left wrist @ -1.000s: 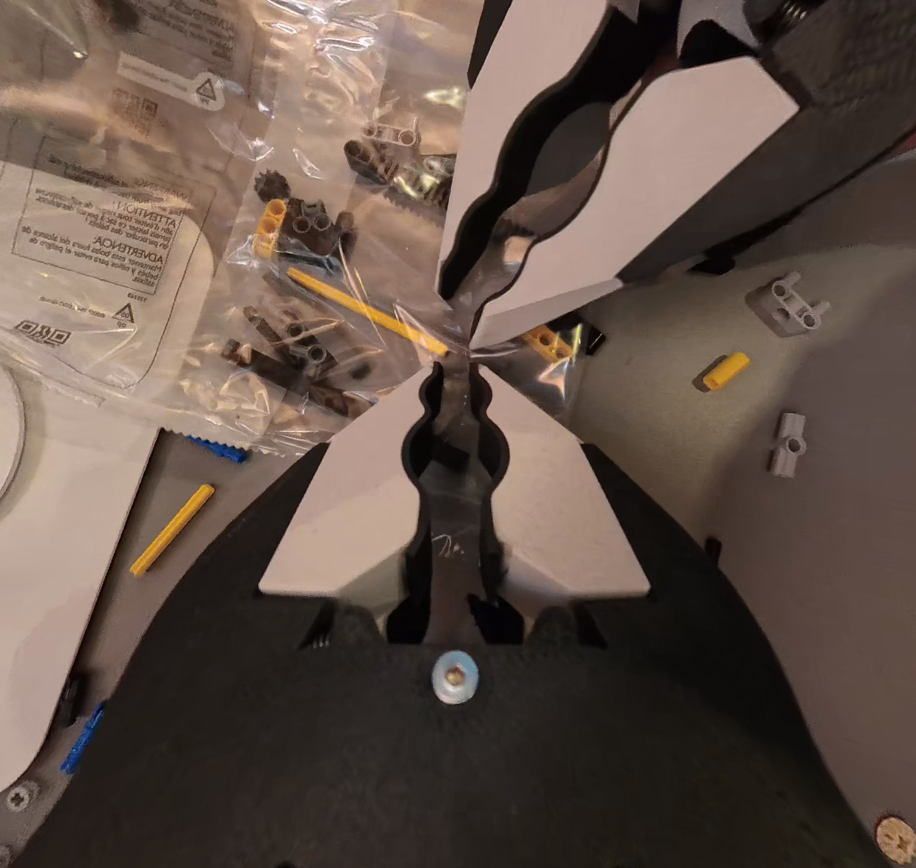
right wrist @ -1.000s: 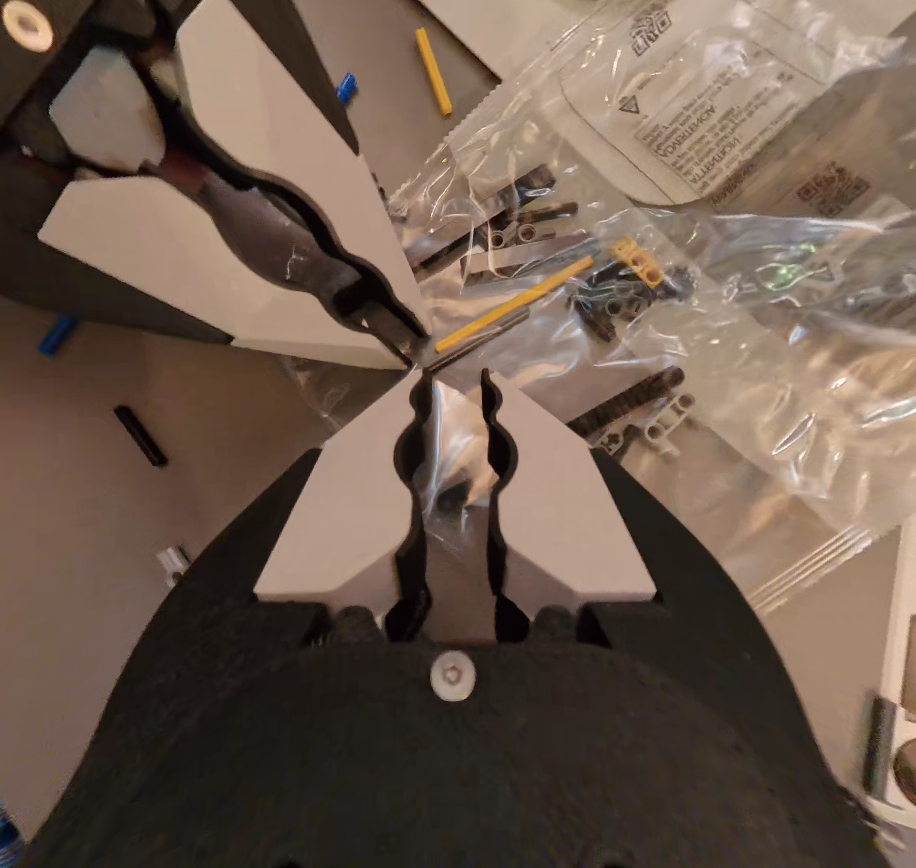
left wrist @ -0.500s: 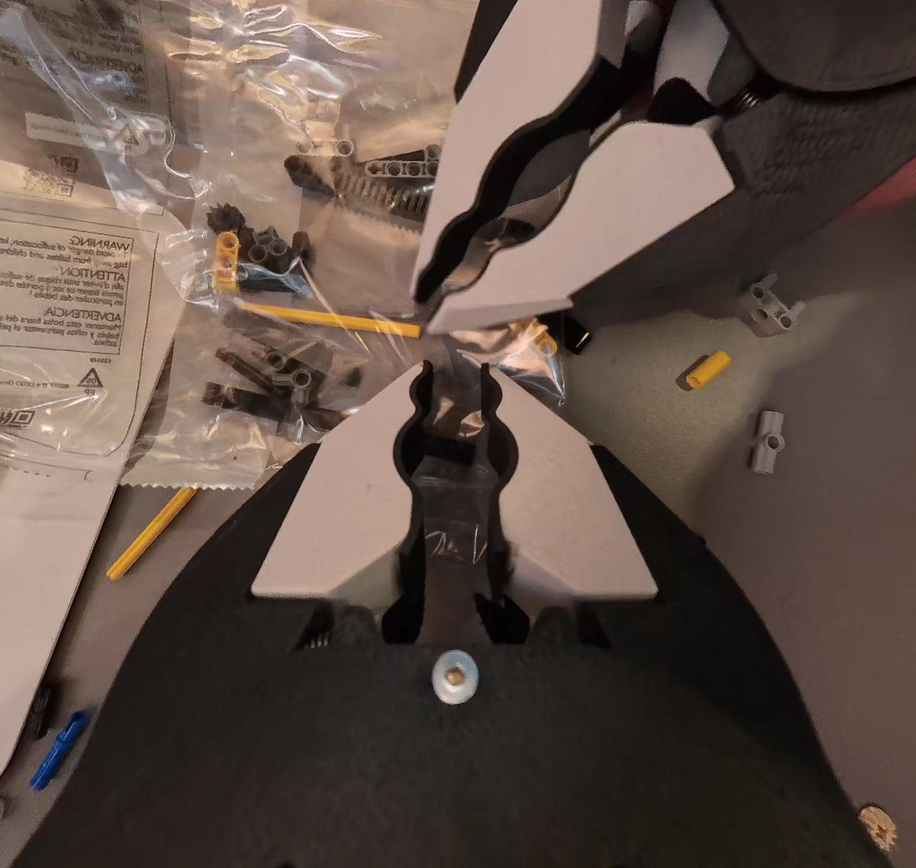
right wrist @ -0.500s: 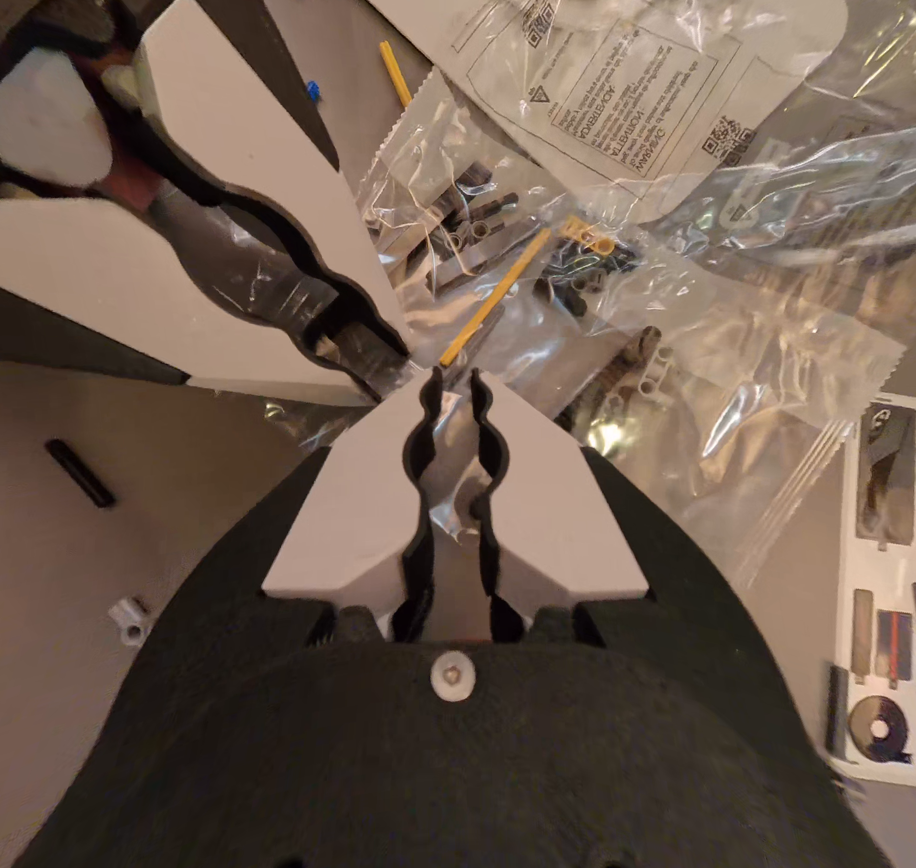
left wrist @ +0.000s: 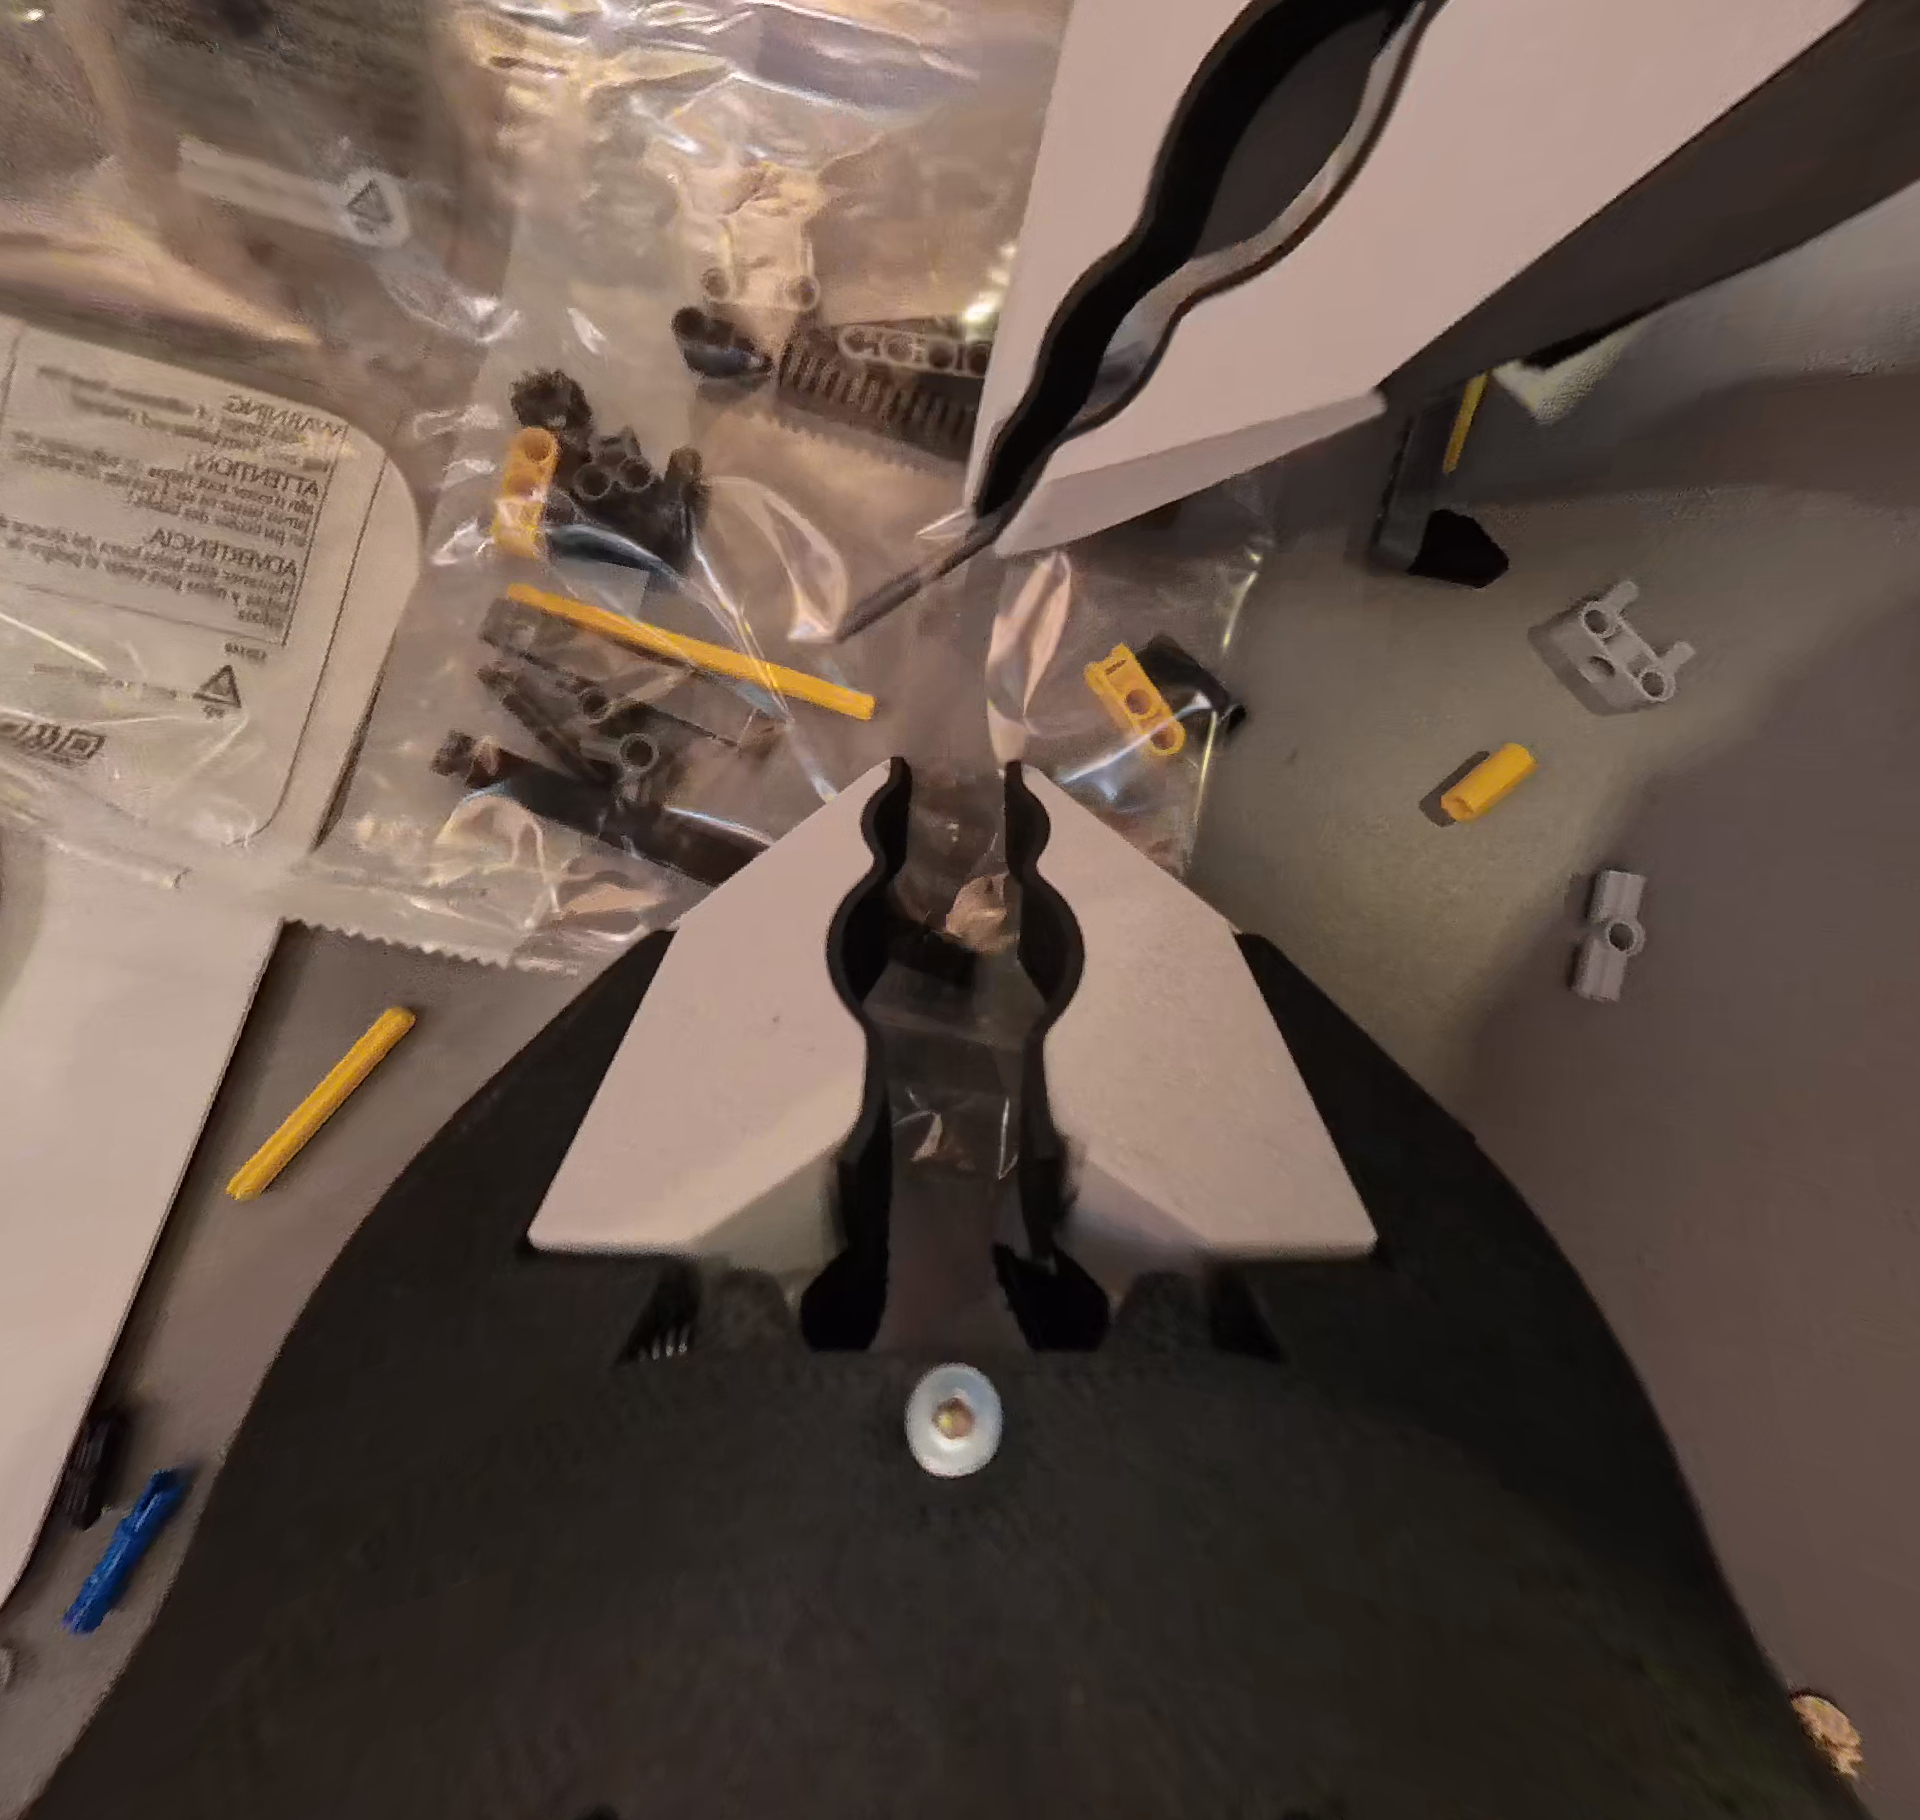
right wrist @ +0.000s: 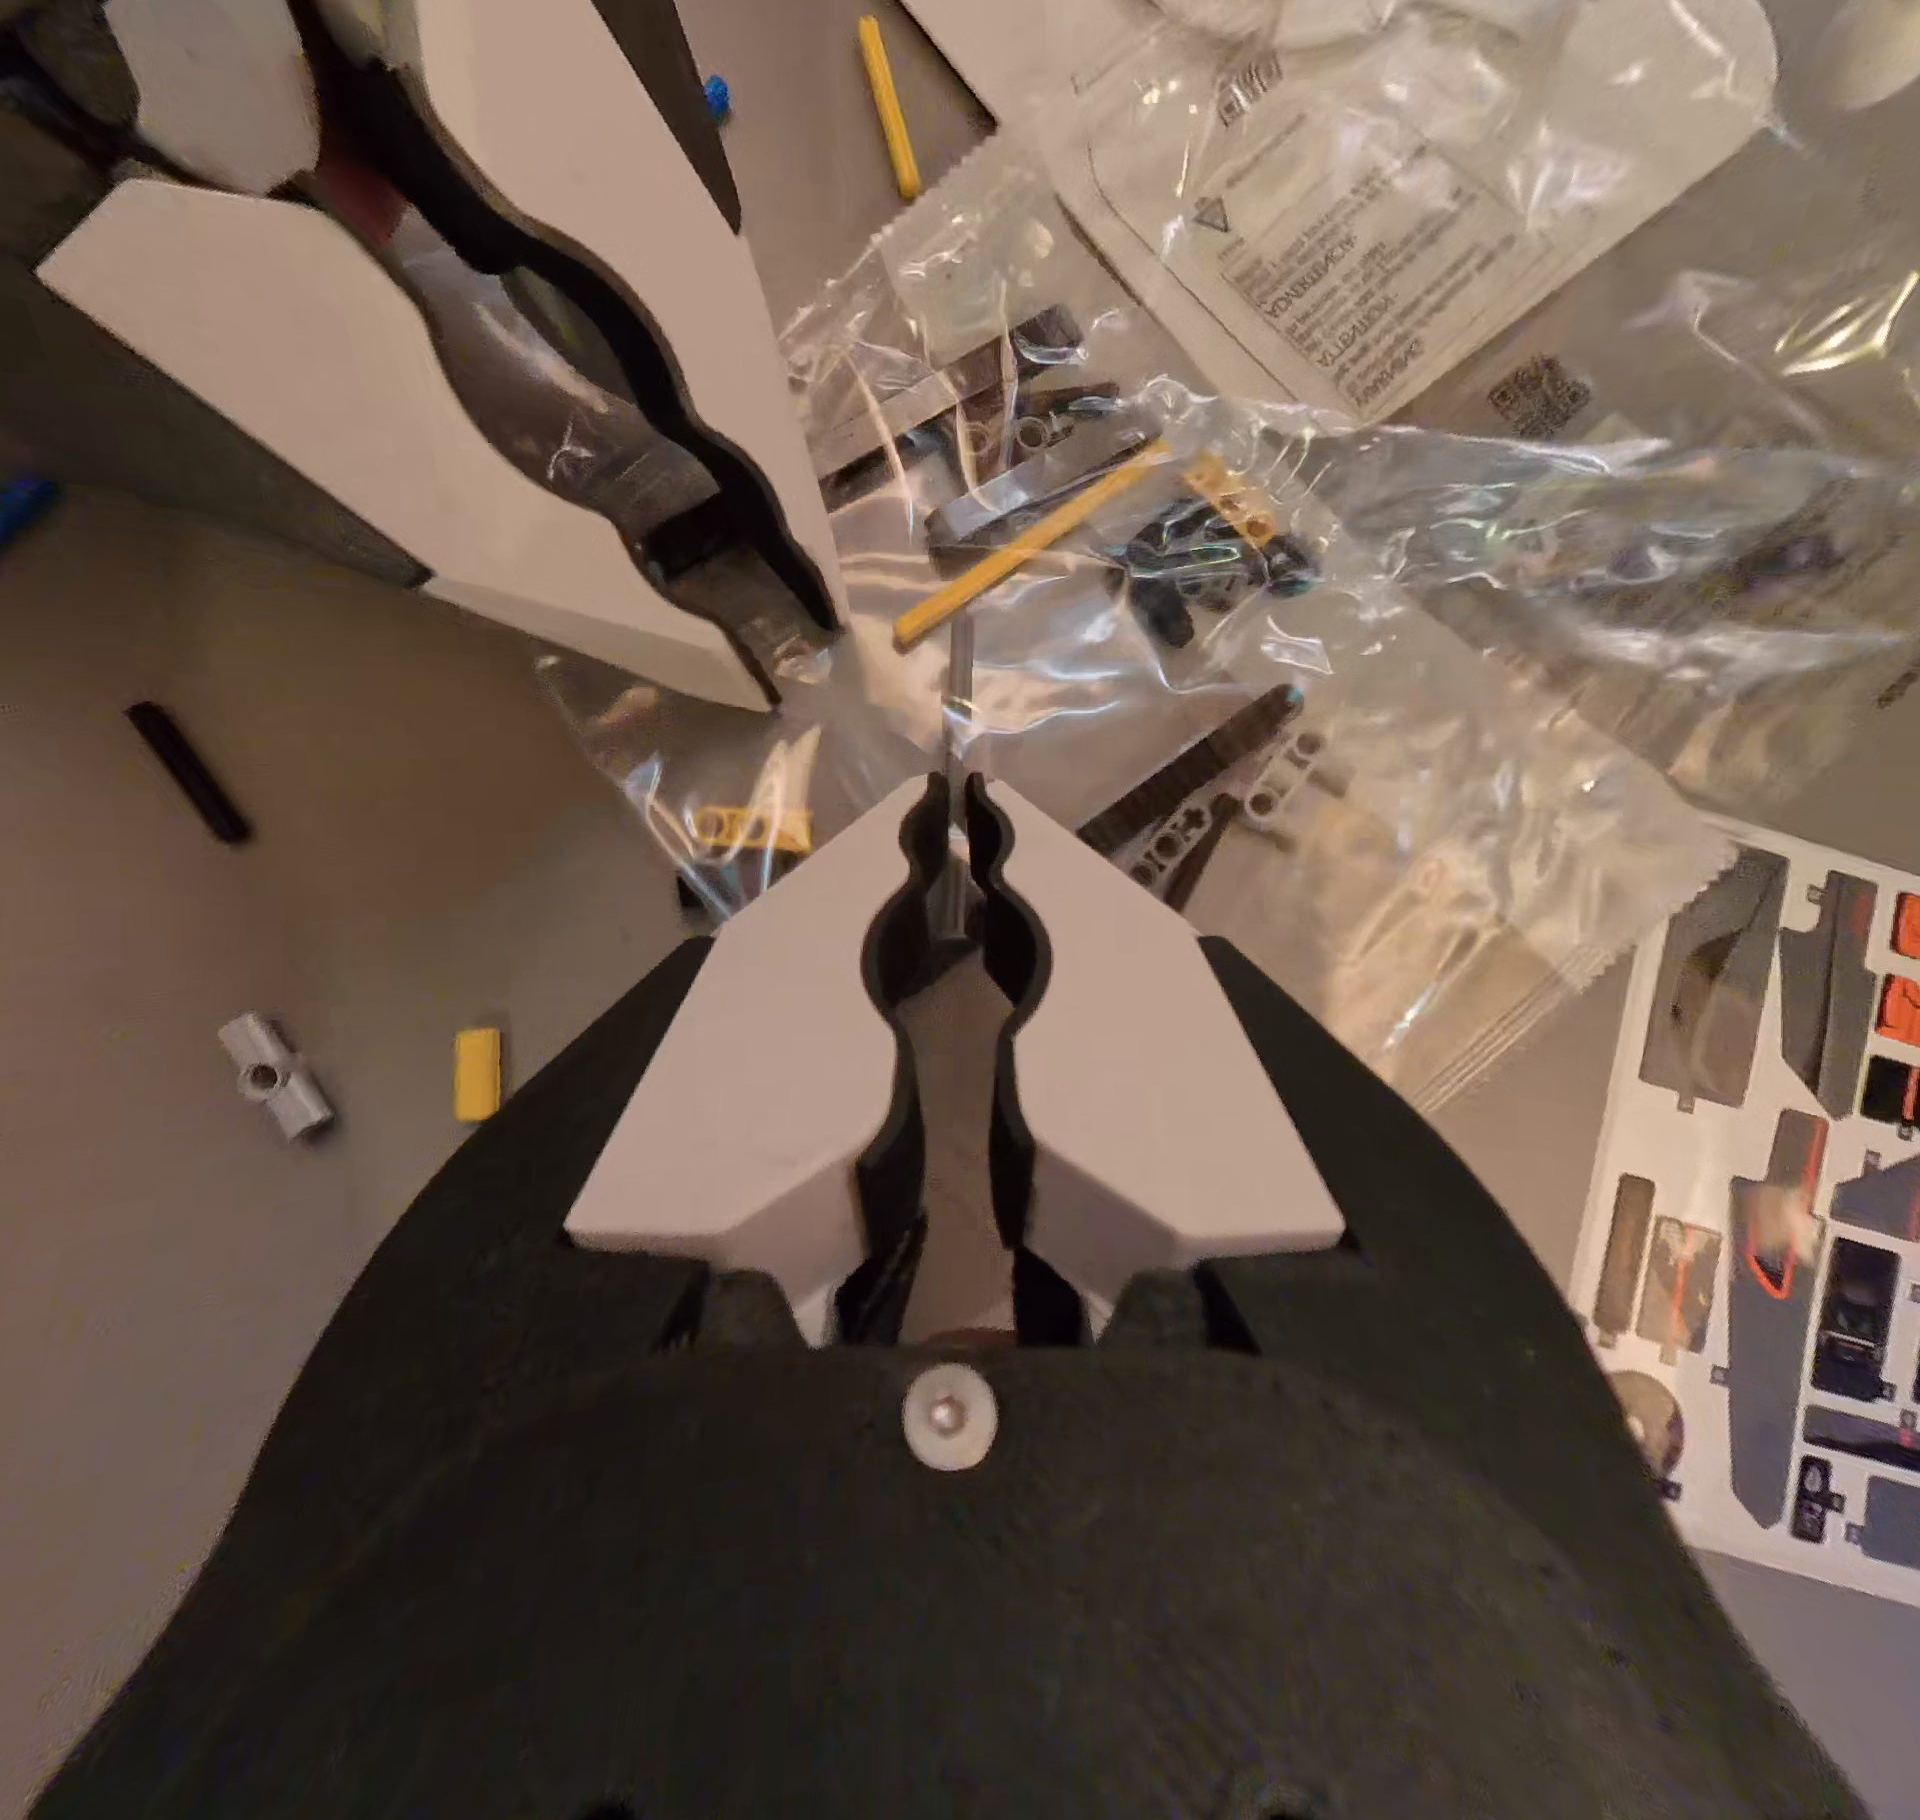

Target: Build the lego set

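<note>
grippers on clear plastic parts bag [left wrist: 727,482] on the table: right gripper [right wrist: 956,783] clenched on thin grey axle [right wrist: 961,669], probably pulling it free; left gripper [left wrist: 954,783] slightly parted around bag film, pinch unclear.

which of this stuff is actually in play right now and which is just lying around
In play: right gripper shut on grey axle; clear parts bag; left gripper, fingers around the bag.
Lying about: loose yellow axle; yellow tube; grey connector; blue pin; sticker sheet.
</note>
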A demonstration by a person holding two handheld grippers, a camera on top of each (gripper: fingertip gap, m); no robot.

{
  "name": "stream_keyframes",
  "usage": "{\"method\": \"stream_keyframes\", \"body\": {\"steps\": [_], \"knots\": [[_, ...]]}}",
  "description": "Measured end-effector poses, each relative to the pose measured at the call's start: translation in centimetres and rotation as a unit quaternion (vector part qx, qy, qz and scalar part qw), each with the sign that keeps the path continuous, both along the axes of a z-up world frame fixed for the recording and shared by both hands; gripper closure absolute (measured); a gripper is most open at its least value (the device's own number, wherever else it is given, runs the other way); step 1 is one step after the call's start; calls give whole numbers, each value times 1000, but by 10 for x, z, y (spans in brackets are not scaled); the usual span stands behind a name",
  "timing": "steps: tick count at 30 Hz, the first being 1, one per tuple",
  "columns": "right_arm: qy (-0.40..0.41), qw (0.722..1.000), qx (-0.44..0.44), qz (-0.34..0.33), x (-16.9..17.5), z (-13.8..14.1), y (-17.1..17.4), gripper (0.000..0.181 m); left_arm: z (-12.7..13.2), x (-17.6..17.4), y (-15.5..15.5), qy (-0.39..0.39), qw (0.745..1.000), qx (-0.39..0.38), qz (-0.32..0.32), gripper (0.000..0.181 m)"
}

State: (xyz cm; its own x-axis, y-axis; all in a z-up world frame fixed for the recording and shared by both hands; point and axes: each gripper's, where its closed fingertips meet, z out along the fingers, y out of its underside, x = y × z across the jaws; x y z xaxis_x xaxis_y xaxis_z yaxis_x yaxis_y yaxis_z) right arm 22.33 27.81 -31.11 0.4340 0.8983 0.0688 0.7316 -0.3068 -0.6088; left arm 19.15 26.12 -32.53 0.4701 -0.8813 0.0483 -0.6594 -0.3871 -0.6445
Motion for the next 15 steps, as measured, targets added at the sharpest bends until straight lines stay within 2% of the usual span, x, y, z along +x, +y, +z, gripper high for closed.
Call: {"method": "stream_keyframes", "body": {"steps": [6,15], "knots": [[-7,999,6,37,18,8,-10,180,0,-1,3,2,1000,5,11,169],[-12,989,41,141,26,10,-32,180,-1,-1,5,7,1000,6,25,169]]}}
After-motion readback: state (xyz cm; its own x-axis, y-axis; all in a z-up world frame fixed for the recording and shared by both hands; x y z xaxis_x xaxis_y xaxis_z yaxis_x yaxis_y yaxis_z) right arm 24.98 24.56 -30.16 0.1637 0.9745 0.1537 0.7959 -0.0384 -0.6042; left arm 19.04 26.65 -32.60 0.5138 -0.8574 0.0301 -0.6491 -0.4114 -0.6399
